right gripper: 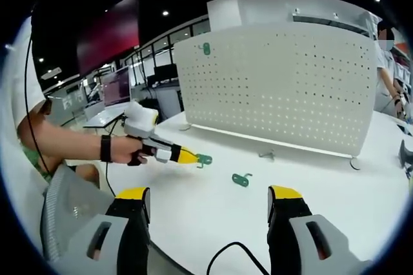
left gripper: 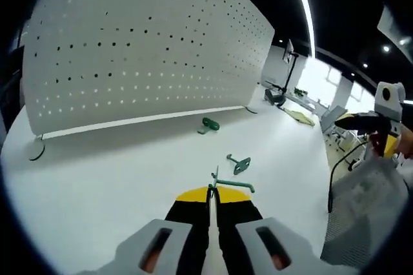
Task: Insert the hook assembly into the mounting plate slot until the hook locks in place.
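Observation:
A white pegboard plate (left gripper: 148,49) stands upright on the white table (left gripper: 110,184); in the right gripper view the pegboard (right gripper: 284,81) carries one green hook (right gripper: 206,48) near its top left. My left gripper (left gripper: 213,191) is shut on a small green hook assembly (left gripper: 235,186) a little above the table. From the right gripper view, the left gripper (right gripper: 193,157) holds that hook (right gripper: 204,159) out, well short of the board. My right gripper (right gripper: 210,201) hangs open with nothing between its jaws. Two more green hooks (left gripper: 240,164) (left gripper: 210,124) lie on the table.
A loose hook (right gripper: 241,179) lies mid-table, another (right gripper: 266,155) by the board's foot. A black cable (right gripper: 232,250) loops over the near table edge. A person (right gripper: 389,62) stands behind the board at the right. Desks and monitors (right gripper: 116,88) fill the room beyond.

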Tool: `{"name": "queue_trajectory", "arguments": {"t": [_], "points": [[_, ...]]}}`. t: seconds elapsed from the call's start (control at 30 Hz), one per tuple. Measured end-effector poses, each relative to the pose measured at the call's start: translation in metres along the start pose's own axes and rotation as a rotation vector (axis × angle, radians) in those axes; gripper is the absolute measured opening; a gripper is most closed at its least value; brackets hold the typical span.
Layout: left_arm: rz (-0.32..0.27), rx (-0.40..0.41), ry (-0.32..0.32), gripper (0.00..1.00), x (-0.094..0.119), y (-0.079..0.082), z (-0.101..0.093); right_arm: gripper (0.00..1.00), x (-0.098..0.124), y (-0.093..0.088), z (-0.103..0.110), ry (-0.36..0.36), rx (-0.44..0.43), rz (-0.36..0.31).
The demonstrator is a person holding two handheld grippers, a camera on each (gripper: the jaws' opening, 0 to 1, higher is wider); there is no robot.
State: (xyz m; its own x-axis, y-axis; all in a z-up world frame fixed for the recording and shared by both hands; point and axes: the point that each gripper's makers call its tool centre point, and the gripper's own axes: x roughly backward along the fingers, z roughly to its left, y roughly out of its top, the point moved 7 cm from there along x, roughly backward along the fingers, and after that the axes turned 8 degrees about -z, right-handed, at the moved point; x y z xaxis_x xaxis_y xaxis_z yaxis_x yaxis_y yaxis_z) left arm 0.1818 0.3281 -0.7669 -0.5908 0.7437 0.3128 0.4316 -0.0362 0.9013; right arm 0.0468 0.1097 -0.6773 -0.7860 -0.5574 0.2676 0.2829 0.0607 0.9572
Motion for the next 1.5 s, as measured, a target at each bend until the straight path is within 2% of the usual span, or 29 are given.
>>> {"name": "queue_trajectory", "arguments": {"t": [0.2,0.83,1.0,1.5], "points": [[-0.023,0.022,-0.017,0.02,0.006,0.01,-0.019,0.74,0.0,0.002,0.003,0.025,0.009,-0.009],[-0.044,0.088,0.028,0.02,0.031,0.021,-0.061,0.68,0.004,0.009,0.012,0.094,0.04,-0.071],[-0.05,0.109,0.033,0.02,0.038,0.023,-0.074,0.6,0.003,0.01,0.017,0.14,0.041,-0.082],[-0.064,0.154,0.082,0.02,0.057,0.028,-0.106,0.49,0.008,0.011,0.02,0.251,0.097,-0.091]]}}
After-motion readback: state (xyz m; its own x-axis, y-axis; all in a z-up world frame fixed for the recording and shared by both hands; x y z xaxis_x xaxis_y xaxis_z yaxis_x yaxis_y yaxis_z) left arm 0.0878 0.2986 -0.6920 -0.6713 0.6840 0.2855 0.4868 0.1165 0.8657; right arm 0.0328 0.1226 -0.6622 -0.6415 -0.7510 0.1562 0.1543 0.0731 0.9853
